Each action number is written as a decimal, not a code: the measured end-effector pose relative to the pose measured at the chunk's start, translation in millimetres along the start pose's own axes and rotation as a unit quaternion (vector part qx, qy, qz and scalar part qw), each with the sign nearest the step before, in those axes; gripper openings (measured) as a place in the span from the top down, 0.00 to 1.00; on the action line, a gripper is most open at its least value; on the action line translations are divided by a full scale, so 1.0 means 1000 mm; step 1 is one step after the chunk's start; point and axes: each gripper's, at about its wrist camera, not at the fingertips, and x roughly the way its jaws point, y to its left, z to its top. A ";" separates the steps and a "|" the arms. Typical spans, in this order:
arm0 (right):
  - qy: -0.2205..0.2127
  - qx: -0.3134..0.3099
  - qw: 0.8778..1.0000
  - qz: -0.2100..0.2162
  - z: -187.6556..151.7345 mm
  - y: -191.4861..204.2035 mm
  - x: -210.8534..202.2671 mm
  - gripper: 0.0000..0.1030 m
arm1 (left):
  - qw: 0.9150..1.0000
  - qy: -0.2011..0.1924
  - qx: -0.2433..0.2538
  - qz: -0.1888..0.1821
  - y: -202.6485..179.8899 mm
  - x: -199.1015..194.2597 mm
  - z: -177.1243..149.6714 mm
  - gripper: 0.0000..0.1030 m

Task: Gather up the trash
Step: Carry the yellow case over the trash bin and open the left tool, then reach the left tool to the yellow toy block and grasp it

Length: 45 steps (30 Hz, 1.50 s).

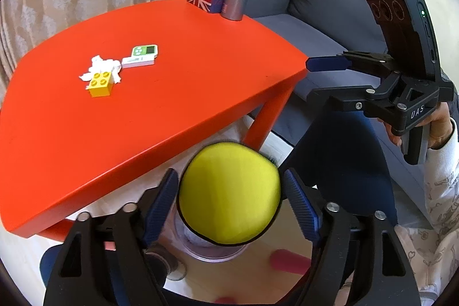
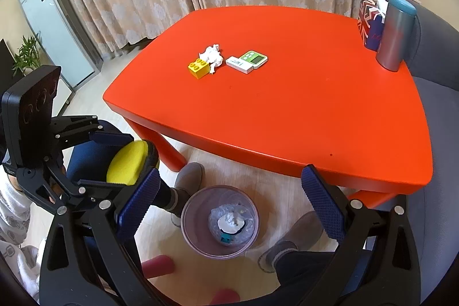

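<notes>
Nearest you, your left gripper has its jaws set against either side of a round yellow pad with a black rim, and from the left wrist view it hangs just above the clear bin on the floor; whether the fingers are actually pressing the pad or only flanking it, you cannot quite tell, though the right wrist view shows the pad sitting between them off the table, so it reads as carried. Your right gripper is empty, jaws spread wide, hovering over the same bin between your slippered feet. That bin already holds some rubbish: a crumpled clear wrapper, a white scrap and a small teal bit lie at the bottom, so part of the collecting looks done. Farther out, on the orange table, one piece of obvious trash is left, a crumpled white tissue touching the yellow toy brick; just beside them lie a white stick-shaped item and a green timer, which do not look like trash. At the far corner stand a grey tumbler and a Union Jack tissue box. By my reading you are near the end: drop the pad if it belongs there, then fetch the tissue
</notes>
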 end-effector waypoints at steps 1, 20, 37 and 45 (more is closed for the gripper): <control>-0.001 0.000 1.000 0.000 0.000 0.000 0.000 0.06 | 1.000 -0.007 -0.001 0.000 0.000 -0.001 0.000 0.13; -0.004 -0.003 1.000 0.004 0.007 0.004 -0.001 0.06 | 0.998 -0.027 -0.032 0.040 0.019 -0.013 0.009 0.07; -0.011 -0.016 1.000 -0.002 0.057 -0.001 0.017 0.05 | 0.992 -0.050 -0.073 0.091 0.075 -0.020 0.047 0.07; 0.002 -0.015 1.000 0.000 0.071 -0.009 0.034 0.05 | 0.991 -0.037 -0.079 0.105 0.105 -0.002 0.073 0.07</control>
